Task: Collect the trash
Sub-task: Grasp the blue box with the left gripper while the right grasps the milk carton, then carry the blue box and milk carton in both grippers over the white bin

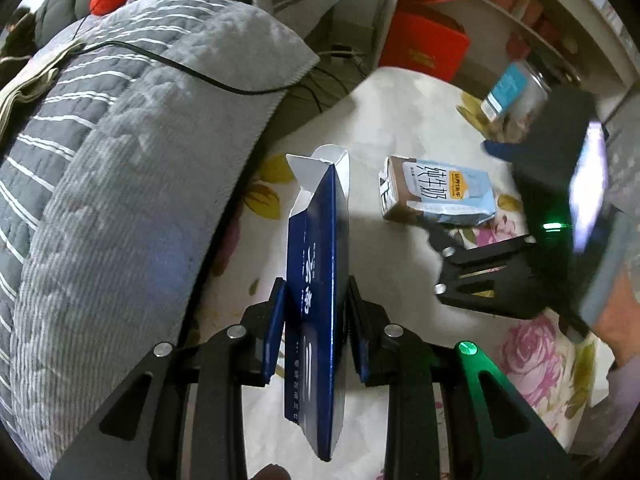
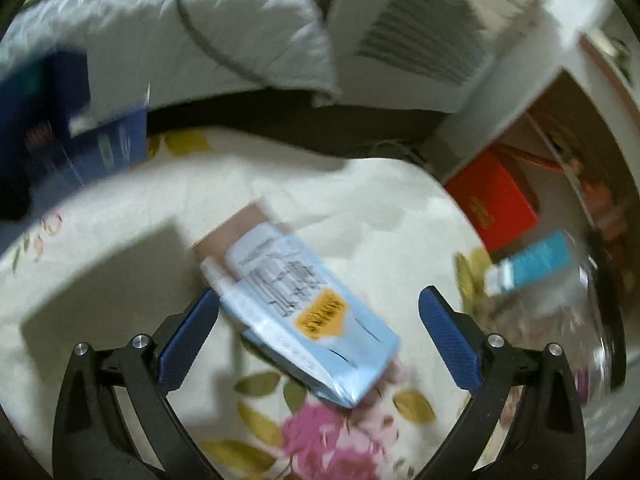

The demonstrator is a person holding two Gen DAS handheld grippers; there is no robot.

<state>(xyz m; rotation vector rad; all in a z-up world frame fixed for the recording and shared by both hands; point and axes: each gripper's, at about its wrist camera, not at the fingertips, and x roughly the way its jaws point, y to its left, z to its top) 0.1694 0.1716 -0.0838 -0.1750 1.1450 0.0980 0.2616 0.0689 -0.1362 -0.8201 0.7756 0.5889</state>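
My left gripper (image 1: pixel 316 320) is shut on a flattened dark blue carton (image 1: pixel 318 280) and holds it upright above the flowered cloth. A light blue milk carton (image 1: pixel 438 192) lies on its side on the cloth to the right of it. In the right wrist view the milk carton (image 2: pixel 308 316) lies between the fingers of my right gripper (image 2: pixel 320 340), which is open and not touching it. That view is blurred. The right gripper shows at the right edge of the left wrist view (image 1: pixel 492 276). The blue carton shows at the upper left of the right wrist view (image 2: pixel 100 140).
A grey striped quilt (image 1: pixel 120 160) with a black cable (image 1: pixel 180 68) over it rises on the left. A clear jar with a blue label (image 1: pixel 516 96) stands at the far right of the flowered cloth (image 1: pixel 400 120). A red box (image 1: pixel 424 44) sits behind, under a shelf.
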